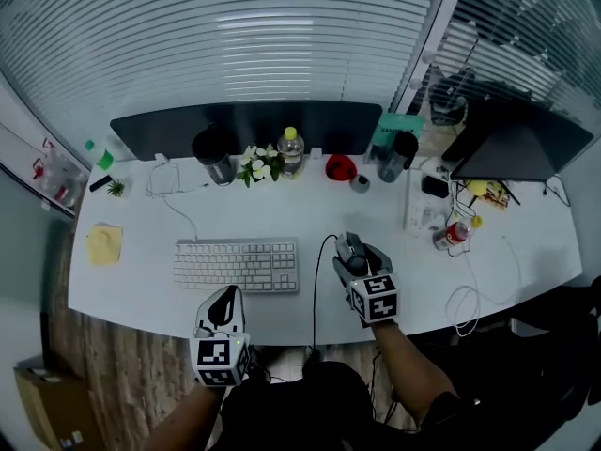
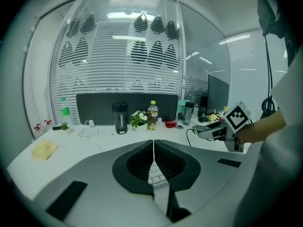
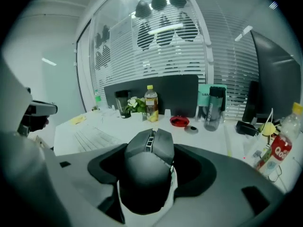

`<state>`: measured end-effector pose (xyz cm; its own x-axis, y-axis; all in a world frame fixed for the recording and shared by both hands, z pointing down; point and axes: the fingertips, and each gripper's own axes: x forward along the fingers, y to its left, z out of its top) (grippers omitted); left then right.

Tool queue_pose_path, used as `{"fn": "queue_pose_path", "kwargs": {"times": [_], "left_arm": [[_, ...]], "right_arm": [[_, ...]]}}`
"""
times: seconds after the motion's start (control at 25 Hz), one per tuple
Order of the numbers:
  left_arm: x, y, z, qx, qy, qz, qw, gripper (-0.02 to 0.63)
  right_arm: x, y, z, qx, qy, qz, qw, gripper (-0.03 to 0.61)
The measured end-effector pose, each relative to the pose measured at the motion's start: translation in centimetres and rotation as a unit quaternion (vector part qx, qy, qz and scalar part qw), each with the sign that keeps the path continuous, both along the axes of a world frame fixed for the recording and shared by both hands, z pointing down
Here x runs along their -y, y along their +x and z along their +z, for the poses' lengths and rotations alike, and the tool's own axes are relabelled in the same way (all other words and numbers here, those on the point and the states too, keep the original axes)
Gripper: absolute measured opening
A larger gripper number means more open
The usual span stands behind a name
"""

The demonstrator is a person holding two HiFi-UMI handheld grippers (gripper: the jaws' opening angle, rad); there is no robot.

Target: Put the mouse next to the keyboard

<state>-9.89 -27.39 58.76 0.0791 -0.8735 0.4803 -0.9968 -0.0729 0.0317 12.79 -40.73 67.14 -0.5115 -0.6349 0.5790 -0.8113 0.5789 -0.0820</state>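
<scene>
Head view: a white desk (image 1: 310,205) carried a white keyboard (image 1: 236,265) left of centre.
Right gripper (image 1: 355,255): clenched on the black mouse (image 1: 350,246); the right gripper view showed its 2 jaws against the mouse's sides.
Mouse place: right of the keyboard and apart from it, with a black cable (image 1: 316,280) running down between them.
Left gripper (image 1: 225,301): jaws pressed together with nothing between them, positioned at the keyboard's near edge.
</scene>
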Motion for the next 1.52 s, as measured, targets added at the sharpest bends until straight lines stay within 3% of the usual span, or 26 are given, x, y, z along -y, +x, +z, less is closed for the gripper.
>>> {"fn": "queue_pose_path", "kwargs": {"times": [0.6, 1.52], "left_arm": [[-1.5, 0.7, 2.4, -0.001, -0.038, -0.012, 0.9992, 0.031], [-3.1, -0.9, 1.2, 0.0, -0.036, -0.015, 0.9992, 0.031]], "right_arm": [[-0.4, 1.0, 10.0, -0.045, -0.074, 0.008, 0.996, 0.301], [-0.4, 0.8, 11.5, -0.07, -0.074, 0.008, 0.995, 0.318]]}}
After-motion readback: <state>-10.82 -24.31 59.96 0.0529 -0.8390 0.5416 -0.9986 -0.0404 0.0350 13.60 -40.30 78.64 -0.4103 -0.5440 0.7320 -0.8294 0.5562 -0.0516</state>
